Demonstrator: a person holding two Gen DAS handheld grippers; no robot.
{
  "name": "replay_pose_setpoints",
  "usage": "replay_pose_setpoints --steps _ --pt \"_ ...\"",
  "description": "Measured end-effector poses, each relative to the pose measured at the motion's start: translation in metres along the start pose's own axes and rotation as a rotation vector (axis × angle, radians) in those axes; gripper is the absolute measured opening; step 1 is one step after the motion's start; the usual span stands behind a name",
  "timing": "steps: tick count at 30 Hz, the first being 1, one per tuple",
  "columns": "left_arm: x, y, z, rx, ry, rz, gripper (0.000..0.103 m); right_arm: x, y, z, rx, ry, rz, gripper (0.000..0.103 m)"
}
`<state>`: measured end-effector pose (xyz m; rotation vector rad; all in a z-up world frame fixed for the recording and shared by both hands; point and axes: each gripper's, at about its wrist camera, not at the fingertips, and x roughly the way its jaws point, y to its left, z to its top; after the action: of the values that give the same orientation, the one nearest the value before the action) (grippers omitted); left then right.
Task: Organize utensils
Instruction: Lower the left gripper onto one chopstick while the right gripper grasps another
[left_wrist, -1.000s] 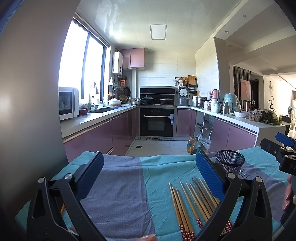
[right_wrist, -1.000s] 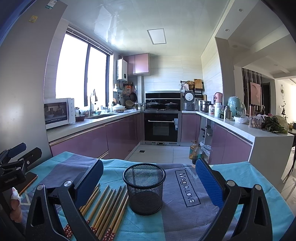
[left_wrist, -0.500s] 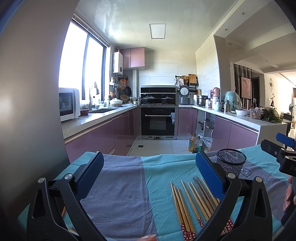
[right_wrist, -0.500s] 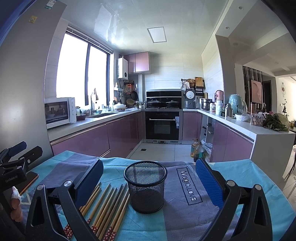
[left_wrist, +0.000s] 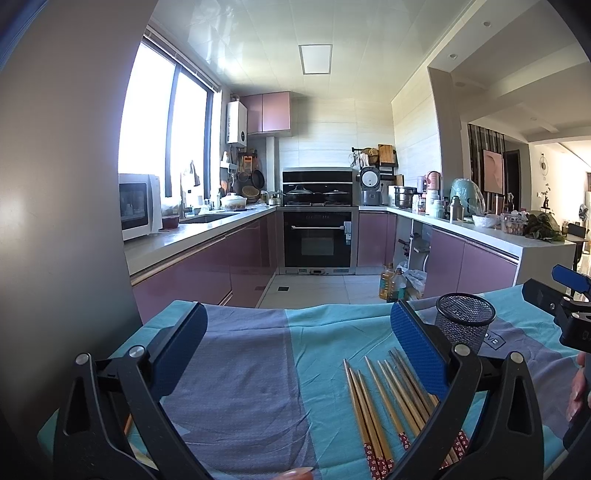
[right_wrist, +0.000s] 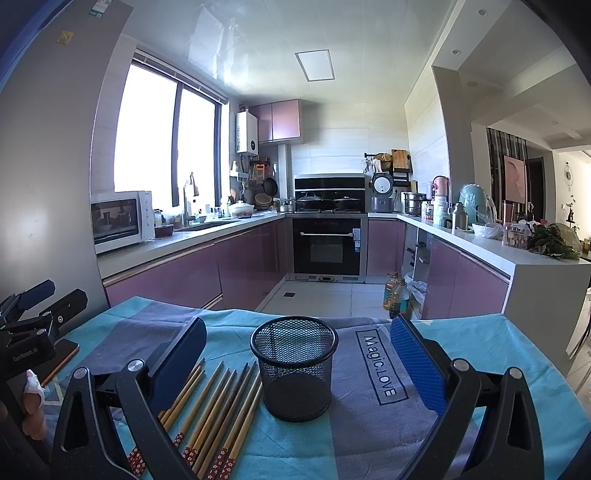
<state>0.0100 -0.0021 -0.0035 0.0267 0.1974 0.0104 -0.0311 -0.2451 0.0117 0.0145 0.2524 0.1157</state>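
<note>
Several wooden chopsticks (left_wrist: 384, 402) with red patterned ends lie side by side on the teal and grey cloth; they also show in the right wrist view (right_wrist: 218, 402). An empty black mesh cup (right_wrist: 294, 373) stands upright just right of them, also in the left wrist view (left_wrist: 464, 323). My left gripper (left_wrist: 299, 347) is open and empty above the cloth, the chopsticks under its right finger. My right gripper (right_wrist: 298, 362) is open and empty, with the cup between its fingers' line of sight and the chopsticks under its left finger.
The table cloth (right_wrist: 373, 424) ends at a far edge, with the kitchen floor and purple cabinets beyond. A dark flat object (right_wrist: 61, 356) lies at the cloth's left edge. The other gripper shows at each view's side (left_wrist: 569, 310) (right_wrist: 29, 325).
Both views have tilted slightly down and edged forward; the cup and chopsticks sit a little lower in frame. Both grippers stay open.
</note>
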Motion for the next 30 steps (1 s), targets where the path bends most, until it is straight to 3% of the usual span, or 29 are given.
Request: replay_pose_setpoints --steps 10,15,19,25,30 --pt "0.008 0.002 -0.001 0.008 0.036 -0.007 0.098 0.007 0.005 -0.006 -0.010 0.076 0.055 0.097" --pt "0.021 0.003 -0.008 0.027 0.109 -0.038 0.098 0.025 0.009 -0.022 -0.028 0.213 0.105 0.097" --pt "0.042 0.001 -0.018 0.055 0.224 -0.066 0.098 0.047 0.021 -0.039 -0.072 0.358 0.137 0.096" --pt "0.073 -0.008 -0.039 0.103 0.371 -0.135 0.090 0.075 0.033 -0.059 -0.078 0.518 0.174 0.071" --pt "0.100 -0.021 -0.064 0.133 0.475 -0.175 0.087 0.085 0.040 -0.068 -0.059 0.580 0.190 0.061"
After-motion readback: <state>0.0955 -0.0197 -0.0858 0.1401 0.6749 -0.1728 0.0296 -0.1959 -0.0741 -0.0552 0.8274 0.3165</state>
